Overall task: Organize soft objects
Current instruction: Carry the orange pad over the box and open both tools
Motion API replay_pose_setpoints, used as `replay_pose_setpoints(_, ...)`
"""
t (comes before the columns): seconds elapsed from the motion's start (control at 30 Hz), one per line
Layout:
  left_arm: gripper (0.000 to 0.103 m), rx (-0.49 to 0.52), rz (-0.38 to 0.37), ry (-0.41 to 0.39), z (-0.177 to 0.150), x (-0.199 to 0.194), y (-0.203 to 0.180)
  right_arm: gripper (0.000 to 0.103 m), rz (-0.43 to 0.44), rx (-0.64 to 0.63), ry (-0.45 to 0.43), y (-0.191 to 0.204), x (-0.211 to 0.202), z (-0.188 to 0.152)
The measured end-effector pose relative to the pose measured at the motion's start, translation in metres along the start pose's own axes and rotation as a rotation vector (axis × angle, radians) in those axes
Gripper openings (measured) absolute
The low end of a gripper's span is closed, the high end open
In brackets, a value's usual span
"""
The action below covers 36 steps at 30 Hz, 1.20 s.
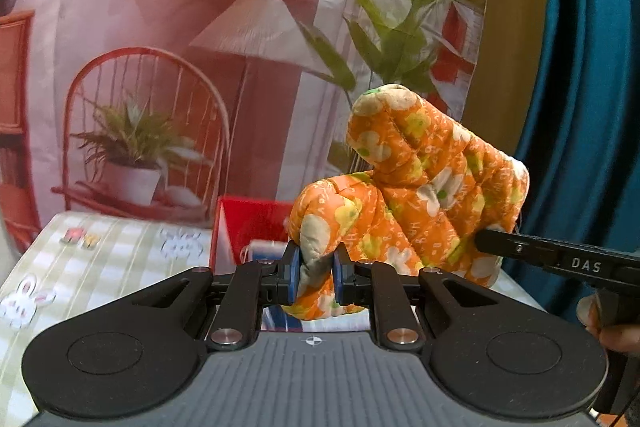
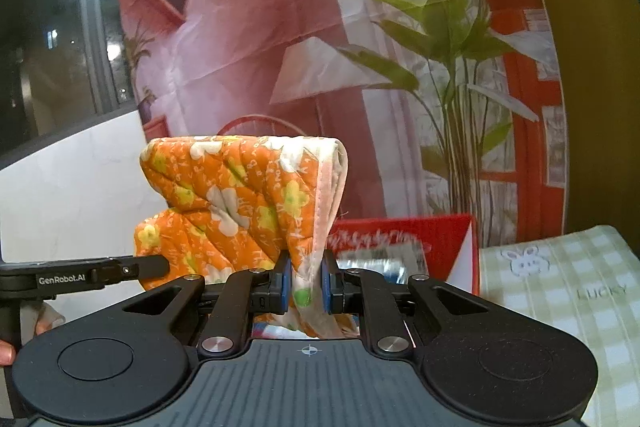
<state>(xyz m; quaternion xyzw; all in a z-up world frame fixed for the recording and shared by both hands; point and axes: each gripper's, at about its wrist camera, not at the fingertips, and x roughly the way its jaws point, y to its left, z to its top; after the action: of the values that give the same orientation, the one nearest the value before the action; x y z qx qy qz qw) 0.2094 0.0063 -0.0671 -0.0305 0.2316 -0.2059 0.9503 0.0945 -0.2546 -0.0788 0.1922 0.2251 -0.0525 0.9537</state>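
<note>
An orange quilted cloth with yellow and white flowers (image 1: 420,179) hangs bunched in the air, held at both ends. My left gripper (image 1: 317,277) is shut on its lower left corner, the blue pads pressing the fabric. In the right wrist view the same orange quilted cloth (image 2: 240,195) stands folded above my right gripper (image 2: 306,287), which is shut on its pale pink-edged hem. The right gripper's black finger reaches into the left wrist view at the cloth's right edge (image 1: 520,251). The left gripper shows at the left of the right wrist view (image 2: 120,271).
A red box (image 2: 436,239) with blurred items inside sits behind the cloth. A green checked cloth with rabbit prints (image 2: 560,291) covers the surface below. A printed backdrop (image 1: 200,47) hangs behind. A teal curtain (image 1: 580,107) stands at right. A person's fingers (image 1: 616,339) grip the right handle.
</note>
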Motion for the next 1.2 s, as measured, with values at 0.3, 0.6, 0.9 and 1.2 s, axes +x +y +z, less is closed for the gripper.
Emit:
replay_pose_setpoints(0.3,0.018,-0.037,0.019,0.215,0.017,0.086,0.017,0.014,-0.071,0.065,0.163,-0.034,0.085,0.027)
replay_pose_setpoints(0.6,0.018,0.016,0.098,0.333,0.000,0.129,0.021,0.017,-0.138,0.121,0.333,-0.051,0.145,0.008)
replay_pose_setpoints(0.9,0.061,0.019,0.102,0.247,0.005,0.118,0.021,0.057,-0.203,0.028,0.300,-0.039,0.144,0.006)
replay_pose_setpoints(1.2,0.063,0.032,0.073,0.206,0.014,0.079,0.008,0.074,-0.192,-0.143,0.219,-0.021,0.104,0.012)
